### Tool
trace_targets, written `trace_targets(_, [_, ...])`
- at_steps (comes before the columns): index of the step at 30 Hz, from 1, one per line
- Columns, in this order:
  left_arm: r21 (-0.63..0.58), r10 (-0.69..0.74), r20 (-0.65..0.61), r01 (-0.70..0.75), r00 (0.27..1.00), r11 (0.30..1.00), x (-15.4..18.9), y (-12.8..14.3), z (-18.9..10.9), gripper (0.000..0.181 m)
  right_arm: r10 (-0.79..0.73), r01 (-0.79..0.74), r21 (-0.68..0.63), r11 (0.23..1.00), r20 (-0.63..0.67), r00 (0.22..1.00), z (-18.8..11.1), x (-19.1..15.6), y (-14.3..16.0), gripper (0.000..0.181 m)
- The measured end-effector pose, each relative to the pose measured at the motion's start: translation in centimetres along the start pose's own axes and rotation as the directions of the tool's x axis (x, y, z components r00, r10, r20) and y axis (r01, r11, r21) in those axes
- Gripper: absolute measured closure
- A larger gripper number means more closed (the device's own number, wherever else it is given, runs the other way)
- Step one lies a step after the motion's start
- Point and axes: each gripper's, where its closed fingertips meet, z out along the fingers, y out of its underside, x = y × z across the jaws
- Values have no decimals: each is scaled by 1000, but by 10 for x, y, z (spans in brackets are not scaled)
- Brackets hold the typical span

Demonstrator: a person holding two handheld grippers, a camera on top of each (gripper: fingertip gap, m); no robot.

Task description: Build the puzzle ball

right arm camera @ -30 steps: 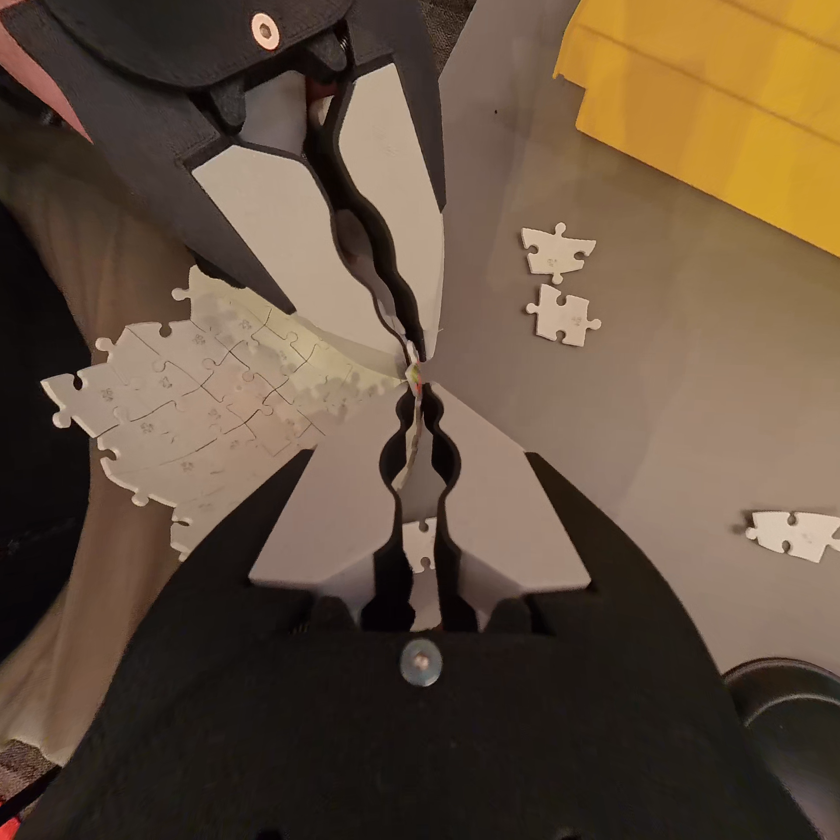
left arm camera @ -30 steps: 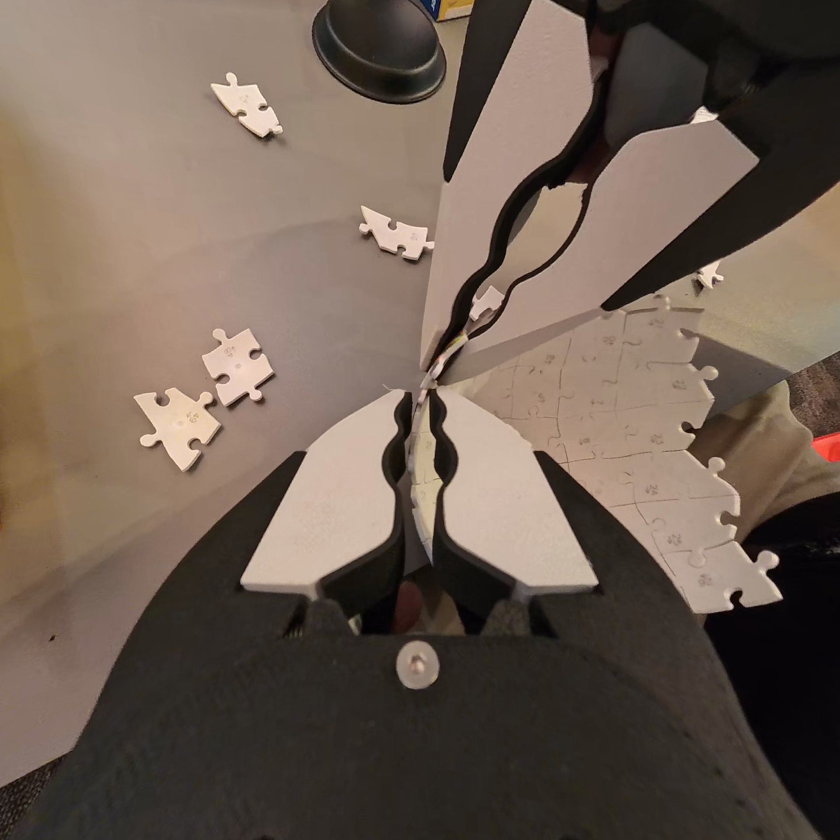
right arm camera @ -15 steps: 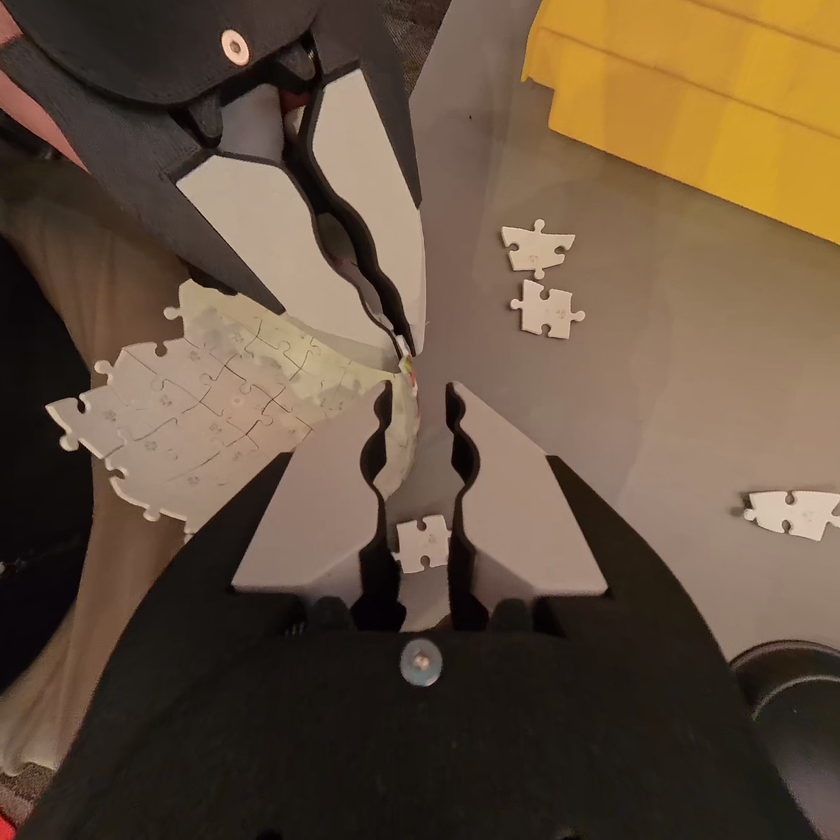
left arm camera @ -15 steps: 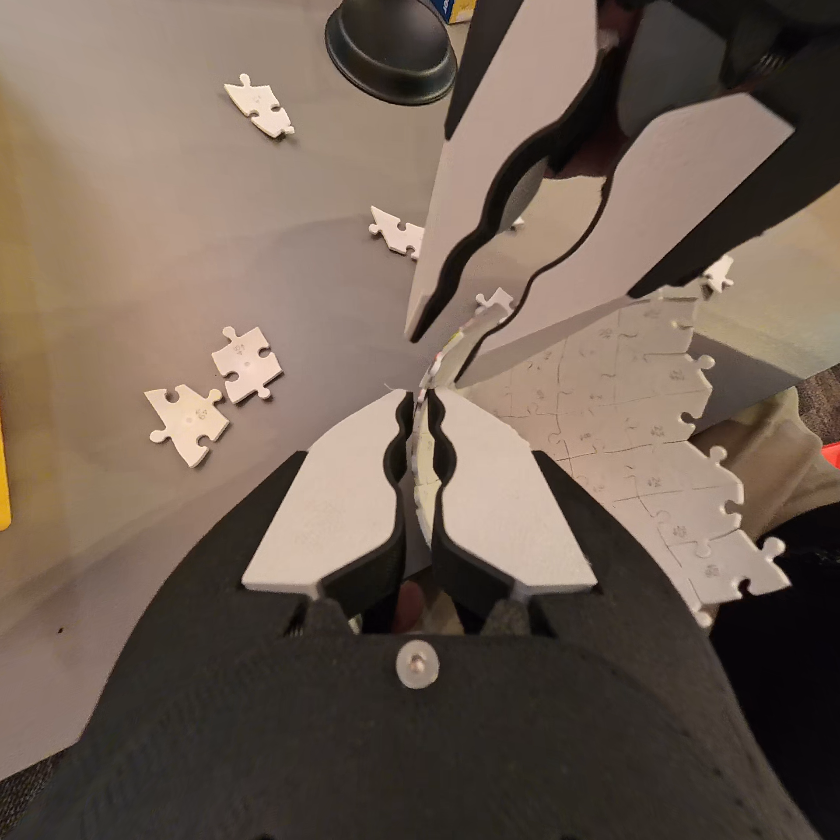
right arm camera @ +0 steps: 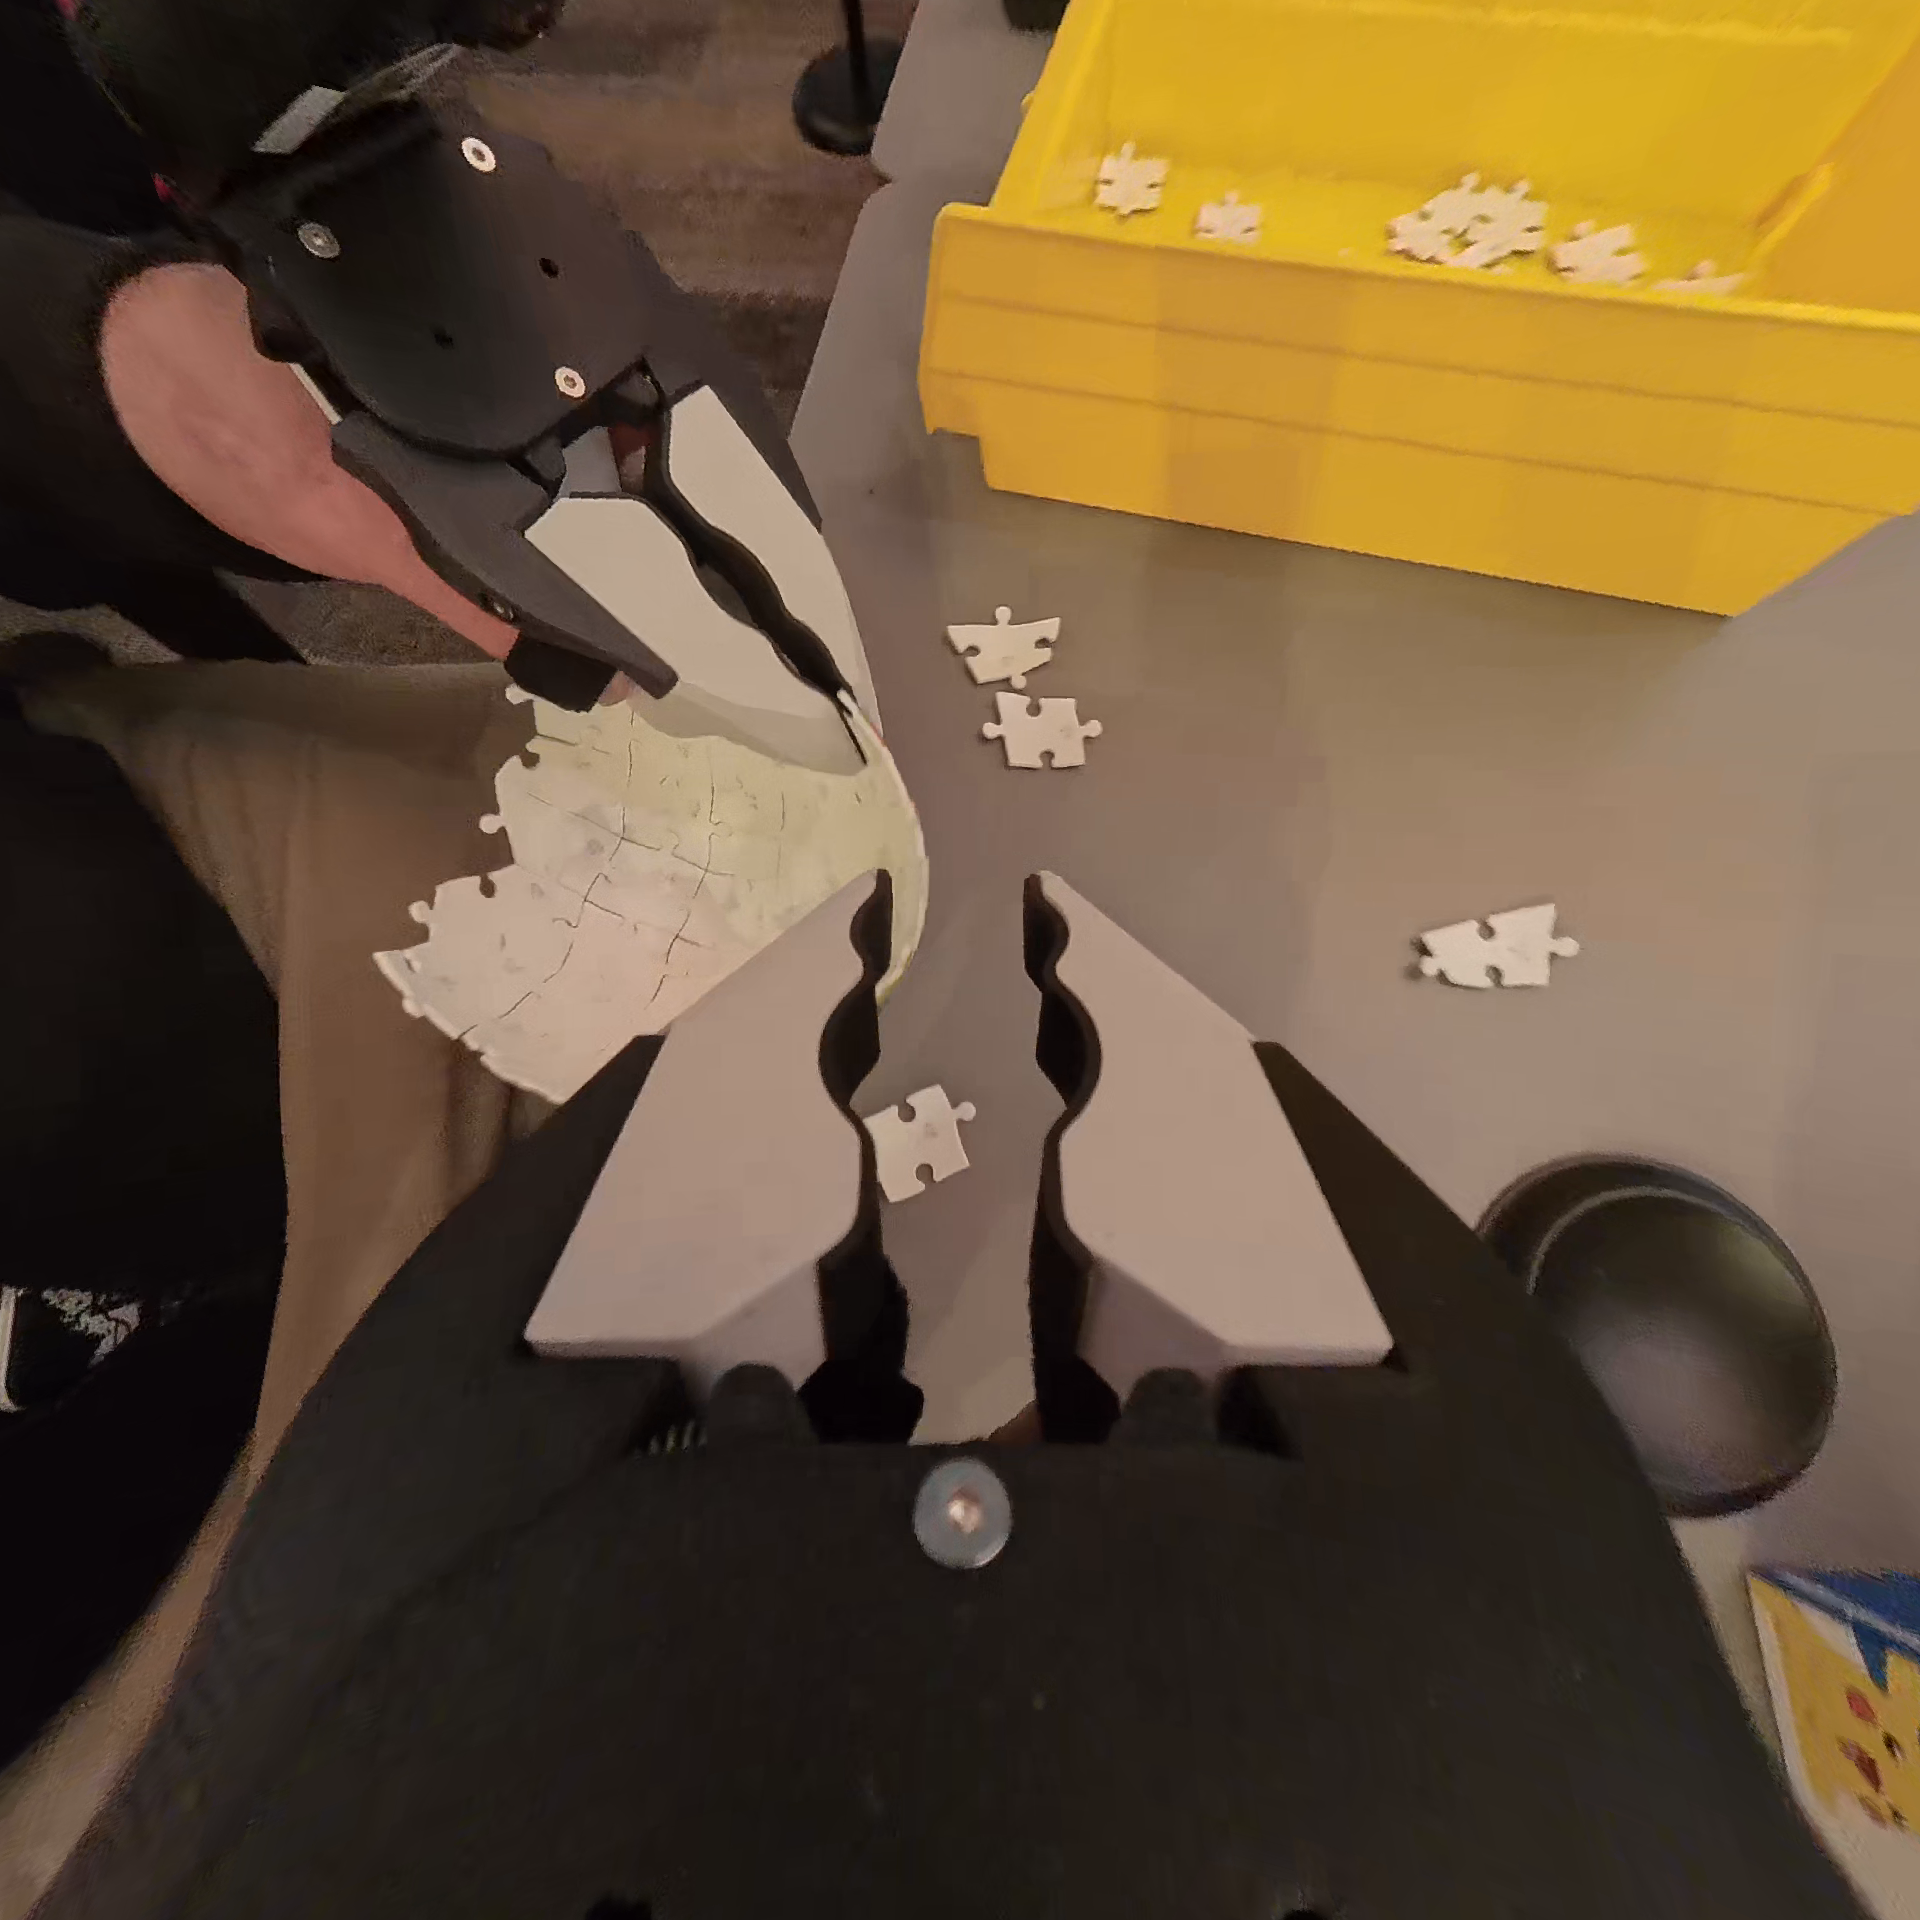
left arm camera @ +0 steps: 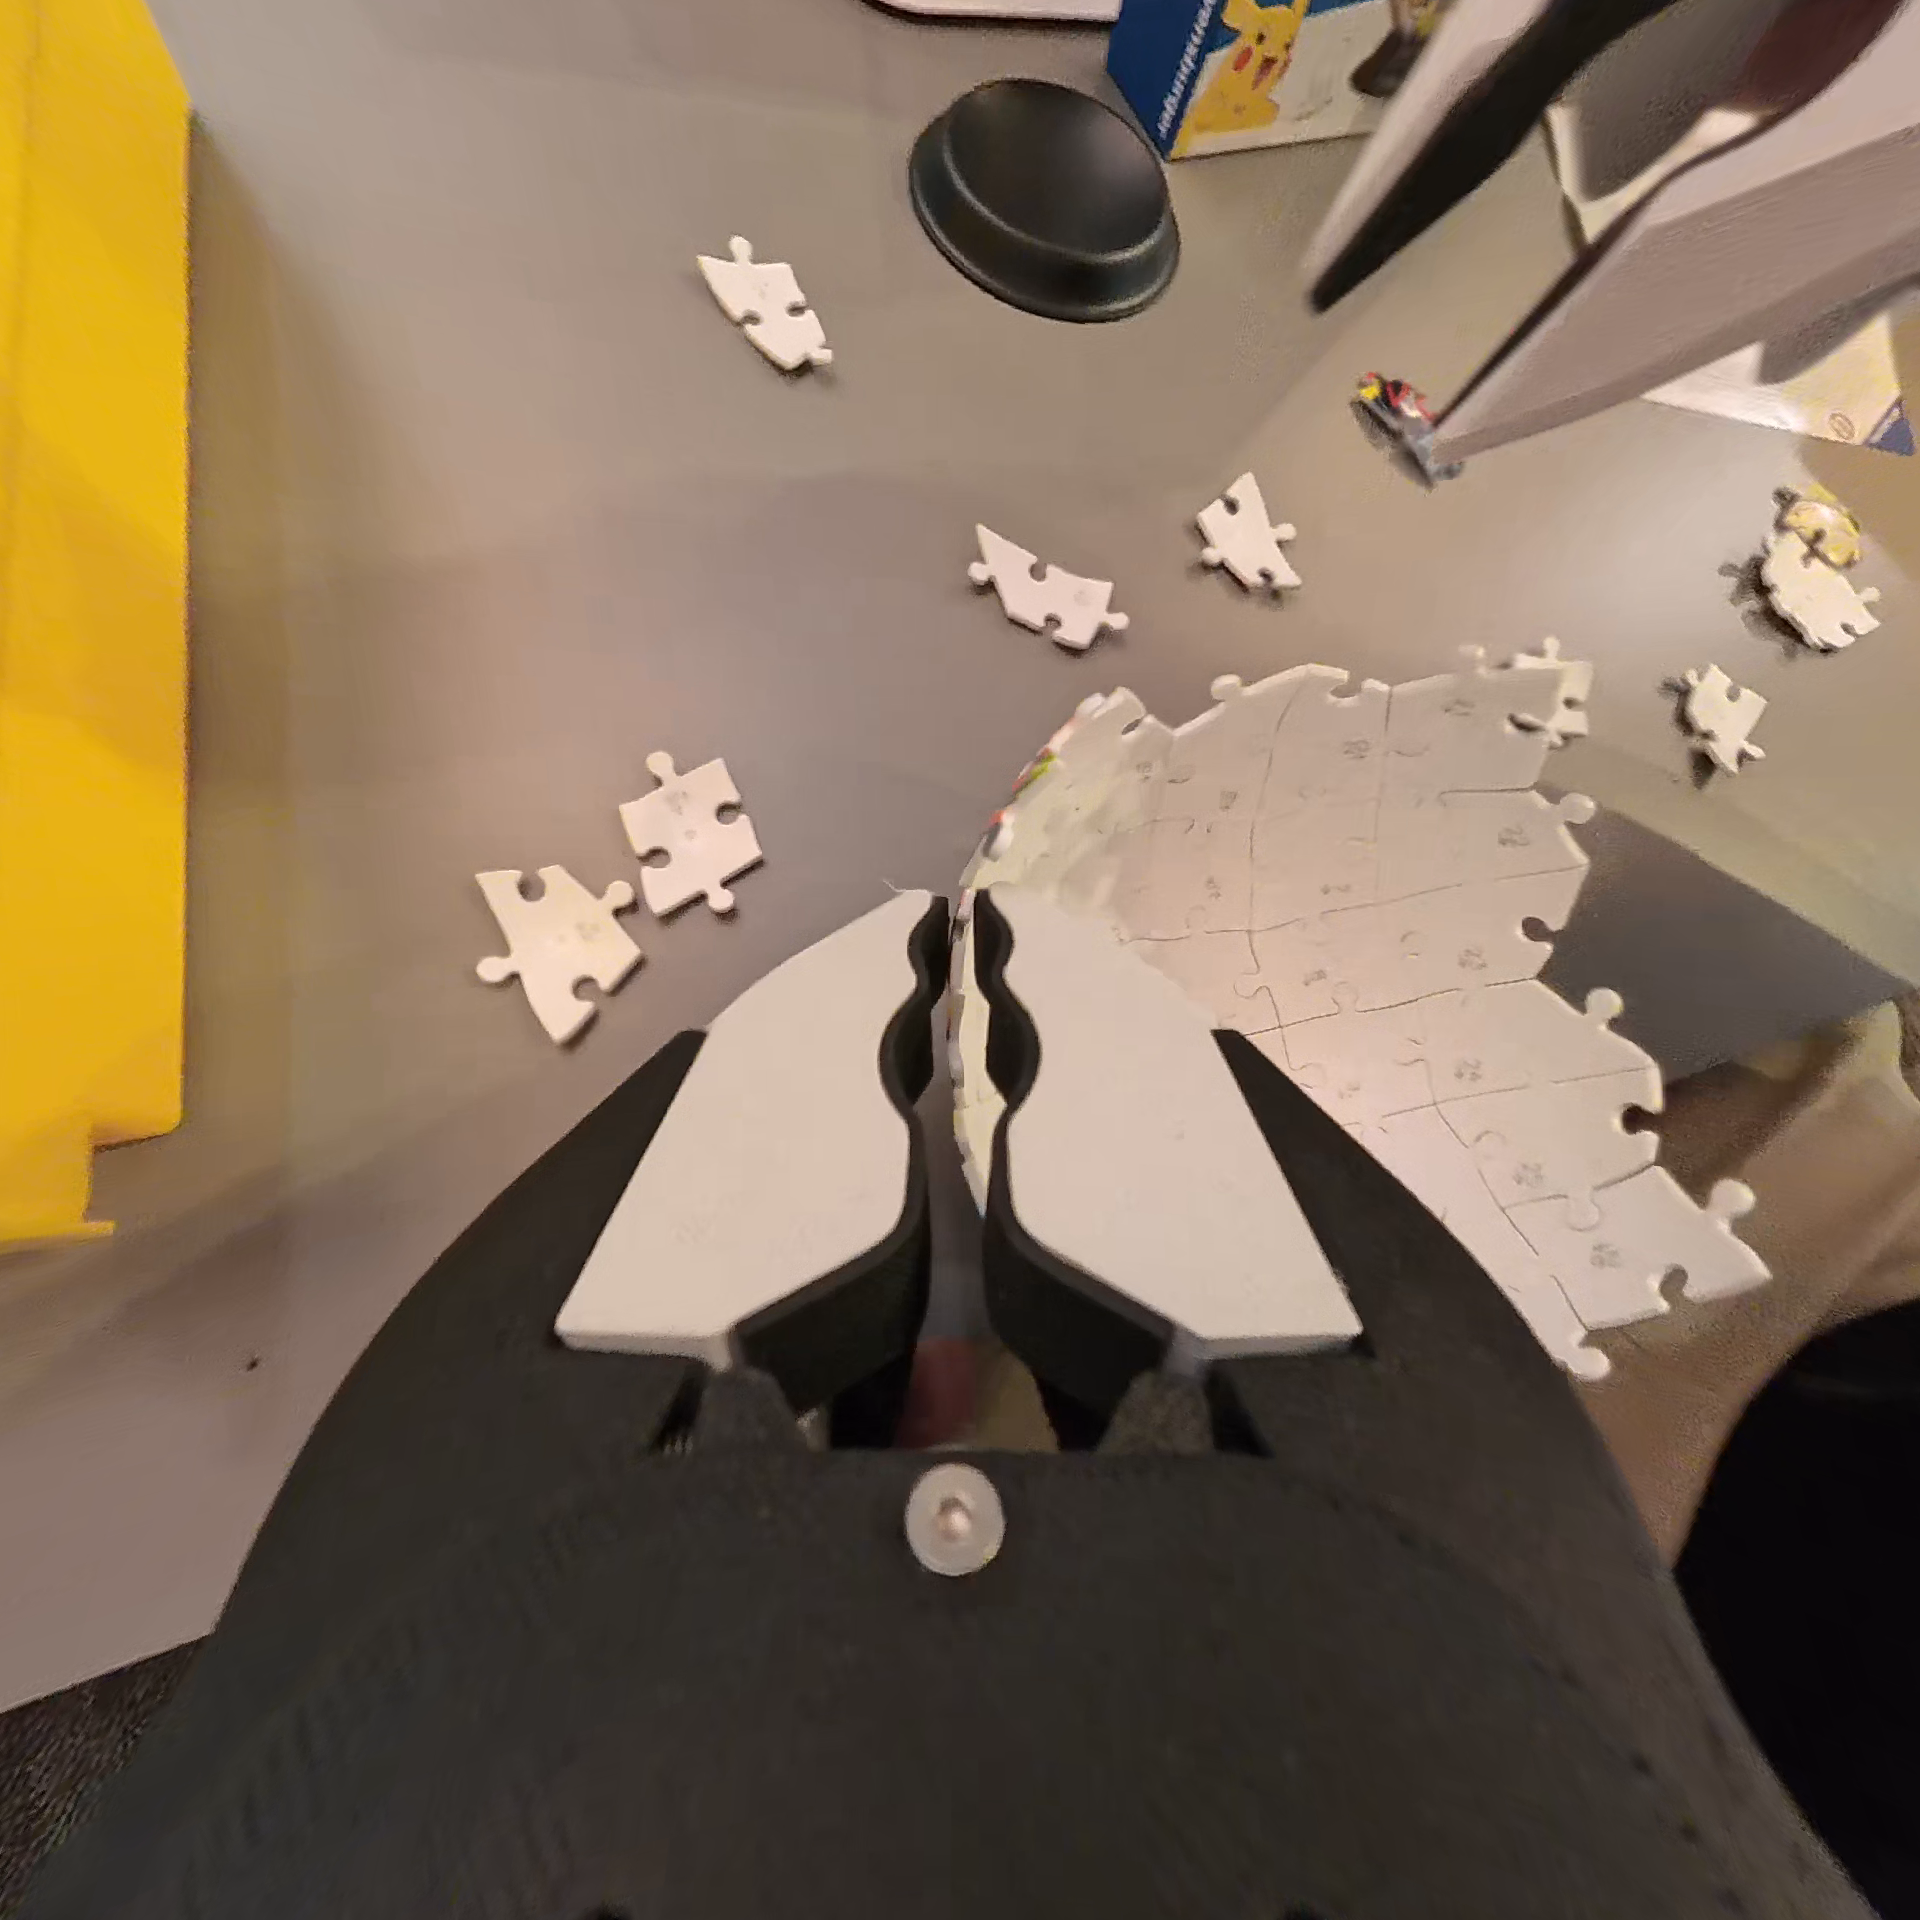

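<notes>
White curved puzzle shell (left arm camera: 1351, 935), part-built, right of centre in the left wrist view; left gripper (left arm camera: 961, 914) jaws clamp its edge, steadying it above the grey desk (left arm camera: 520, 520). Right gripper (right arm camera: 956, 894), jaws apart and empty, presumably seeking a loose piece (right arm camera: 920, 1143) below.

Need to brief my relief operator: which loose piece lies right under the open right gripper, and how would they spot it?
Start at the black round stand on the grey table. Left of it, between the right gripper's open fingers, lies one white puzzle piece. It lies alone; the other loose pieces sit farther out.
</notes>
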Motion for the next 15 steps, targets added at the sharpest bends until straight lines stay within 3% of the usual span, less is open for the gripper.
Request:
trace_targets(11, [73,-11,107,3,994,997,-16,-12,-8,177,175,-165,89,982,-110,978,-30,1,31,157])
trace_targets(15, [81,47,185,-63,982,995,-23,-19,-12,177,237,-222,108,969,-157,959,-38,3,49,157])
